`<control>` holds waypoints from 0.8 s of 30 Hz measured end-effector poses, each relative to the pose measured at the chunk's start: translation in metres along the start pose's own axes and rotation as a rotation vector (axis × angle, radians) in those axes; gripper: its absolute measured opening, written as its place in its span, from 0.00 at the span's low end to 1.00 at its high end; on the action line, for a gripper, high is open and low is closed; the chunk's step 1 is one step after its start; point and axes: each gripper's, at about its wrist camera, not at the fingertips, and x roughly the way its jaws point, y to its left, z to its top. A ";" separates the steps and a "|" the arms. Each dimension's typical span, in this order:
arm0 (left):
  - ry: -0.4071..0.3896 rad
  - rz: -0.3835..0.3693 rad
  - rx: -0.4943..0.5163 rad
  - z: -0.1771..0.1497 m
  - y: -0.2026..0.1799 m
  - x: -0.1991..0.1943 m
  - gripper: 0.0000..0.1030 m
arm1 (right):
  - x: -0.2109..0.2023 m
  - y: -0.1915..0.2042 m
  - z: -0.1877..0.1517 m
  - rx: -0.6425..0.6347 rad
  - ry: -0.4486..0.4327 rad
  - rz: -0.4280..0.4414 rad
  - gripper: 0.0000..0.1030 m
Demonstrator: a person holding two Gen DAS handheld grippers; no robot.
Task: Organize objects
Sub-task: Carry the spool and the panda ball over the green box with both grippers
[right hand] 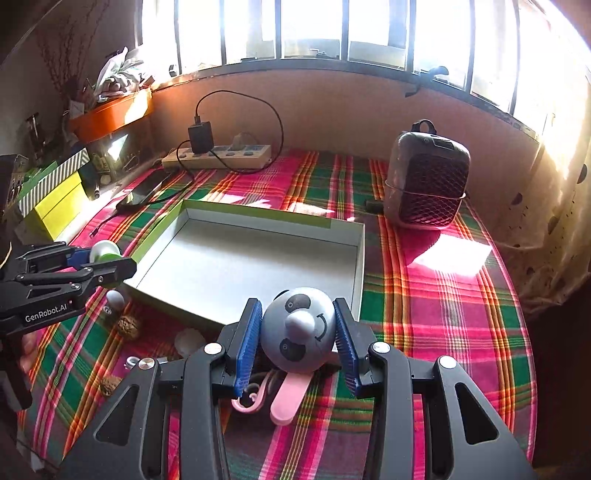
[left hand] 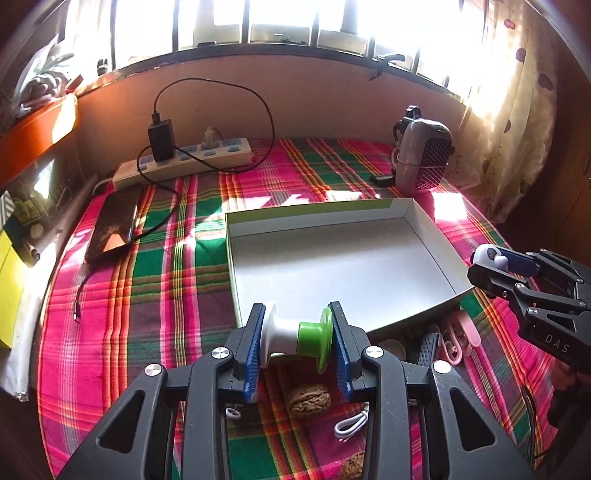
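Left wrist view: blue pads of the left gripper clamped on the two end flanges of a white-and-green spool, held crosswise, clear of the plaid cloth. The spool sits in front of the near wall of a shallow white box, open side up, green-edged, nothing seen inside it. Below the held spool, on the cloth: a walnut, a coiled white cable, a second walnut at the lower edge. Near the box's near right corner: a pink clip-like item, small dark piece beside it, not identifiable. Right gripper at the right edge, gripping a pale round thing.

Right wrist view: right gripper pads pressed on both sides of a grey panda-faced ball with a raised nose. Pink clip lies on the cloth beneath. The ball is held off the cloth, near the box's near right corner. Left gripper at the left edge with the spool, just beside the box's left wall.

Further back: power strip with a black charger plugged in, cable trailing to a dark phone; mesh-fronted heater-like appliance at the far right; barred window behind, strong sun. Stacked yellow and striped boxes at the left.
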 end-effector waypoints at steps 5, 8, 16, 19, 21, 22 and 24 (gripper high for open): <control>0.001 -0.005 -0.010 0.019 0.001 0.016 0.30 | 0.021 -0.003 0.019 0.003 0.004 -0.011 0.39; 0.012 -0.006 -0.011 0.029 0.000 0.029 0.30 | 0.034 -0.006 0.028 0.003 0.011 -0.019 0.39; 0.054 0.011 -0.025 0.047 0.000 0.066 0.30 | 0.075 -0.012 0.045 0.014 0.055 -0.021 0.39; 0.070 0.012 -0.020 0.052 -0.001 0.079 0.30 | 0.090 -0.014 0.048 0.019 0.072 -0.023 0.39; 0.083 0.016 -0.022 0.053 -0.001 0.088 0.30 | 0.099 -0.015 0.050 0.023 0.081 -0.023 0.39; 0.089 0.021 -0.023 0.054 -0.001 0.091 0.30 | 0.103 -0.015 0.051 0.024 0.085 -0.024 0.39; 0.094 0.029 -0.022 0.056 -0.002 0.099 0.30 | 0.109 -0.015 0.052 0.019 0.090 -0.026 0.39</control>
